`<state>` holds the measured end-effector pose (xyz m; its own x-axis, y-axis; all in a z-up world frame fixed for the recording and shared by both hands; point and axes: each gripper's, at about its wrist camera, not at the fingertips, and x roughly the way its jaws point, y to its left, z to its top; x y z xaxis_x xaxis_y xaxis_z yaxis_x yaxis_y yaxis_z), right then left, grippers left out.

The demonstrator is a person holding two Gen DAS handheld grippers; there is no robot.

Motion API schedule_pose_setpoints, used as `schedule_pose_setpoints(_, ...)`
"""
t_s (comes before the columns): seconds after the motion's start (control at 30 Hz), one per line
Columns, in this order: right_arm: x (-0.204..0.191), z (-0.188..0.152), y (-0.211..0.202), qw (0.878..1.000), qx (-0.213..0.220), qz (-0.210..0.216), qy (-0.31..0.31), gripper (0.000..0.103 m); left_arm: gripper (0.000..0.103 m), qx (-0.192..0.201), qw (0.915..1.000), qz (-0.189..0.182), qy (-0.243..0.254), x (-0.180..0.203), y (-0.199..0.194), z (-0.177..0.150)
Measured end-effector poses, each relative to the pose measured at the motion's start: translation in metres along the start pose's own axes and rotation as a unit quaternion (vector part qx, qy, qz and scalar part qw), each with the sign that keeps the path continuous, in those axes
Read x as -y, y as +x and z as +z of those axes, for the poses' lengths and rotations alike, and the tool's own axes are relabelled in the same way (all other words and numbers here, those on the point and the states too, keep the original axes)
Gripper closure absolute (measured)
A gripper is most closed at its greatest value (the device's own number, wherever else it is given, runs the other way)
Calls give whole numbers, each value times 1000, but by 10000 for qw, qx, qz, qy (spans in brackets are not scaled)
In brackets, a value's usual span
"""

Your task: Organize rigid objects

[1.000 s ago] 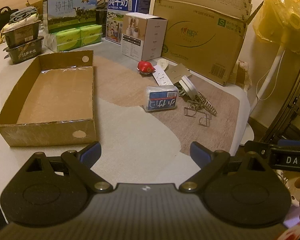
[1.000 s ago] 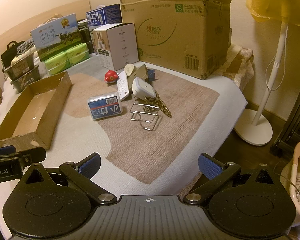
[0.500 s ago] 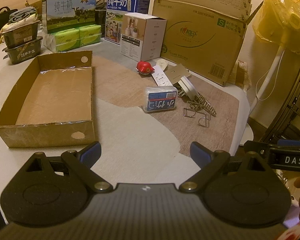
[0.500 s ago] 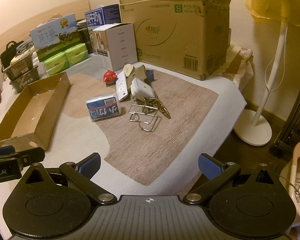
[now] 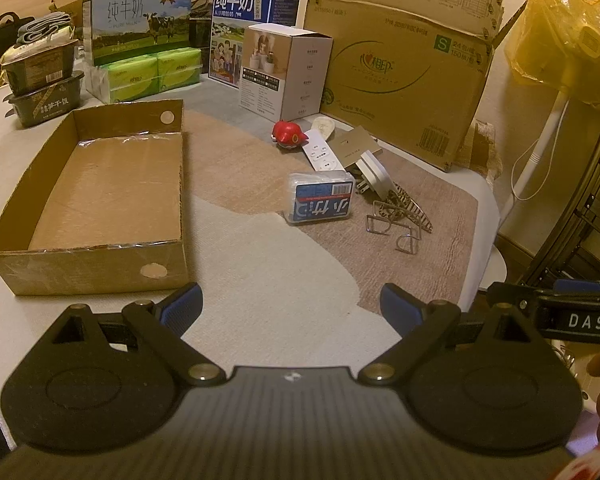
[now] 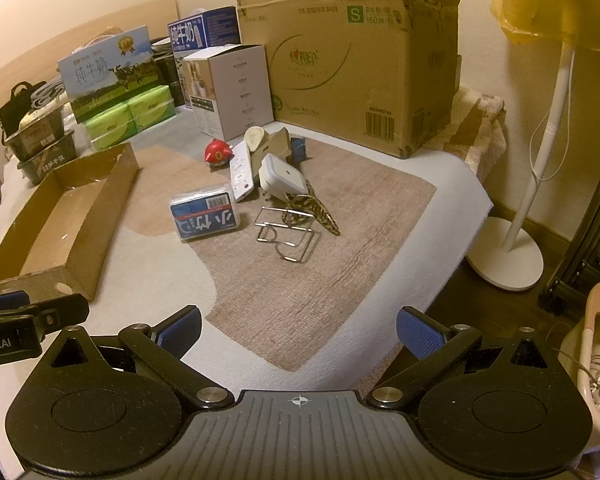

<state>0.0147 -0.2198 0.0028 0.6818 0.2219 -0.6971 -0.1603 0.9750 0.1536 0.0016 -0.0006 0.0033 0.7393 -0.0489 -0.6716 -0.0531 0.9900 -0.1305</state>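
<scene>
A bed (image 6: pixel 148 264) under warm light, covered in a pale and tan patterned cloth, is backed by milk cartons and a big cardboard carton (image 6: pixel 352 68). A shallow cardboard tray (image 5: pixel 100 196) lies at its left, well apart from a cluster holding a blue-labelled clear box (image 5: pixel 322 198), a red toy (image 5: pixel 287 133), a white power strip (image 5: pixel 322 154), a white plug adapter (image 6: pixel 280 176) and a wire stand (image 6: pixel 288 236). The left gripper (image 5: pixel 290 304) and right gripper (image 6: pixel 298 328) both hang over the near edge, fingers spread wide and pinching nothing.

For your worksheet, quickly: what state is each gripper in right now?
Left gripper: open, holding nothing.
Right gripper: open, holding nothing.
</scene>
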Motion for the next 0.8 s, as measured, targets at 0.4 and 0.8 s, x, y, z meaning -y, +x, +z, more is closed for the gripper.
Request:
schedule_pose_setpoints(0.4,13,4,10,9997,206,137,35,0,9,50,9998,-67,177,2,23,15)
schedule_pose_setpoints(0.8,27,23,51,9994,328,97,-10,1,9,124,9984,-223,515,10,81,58)
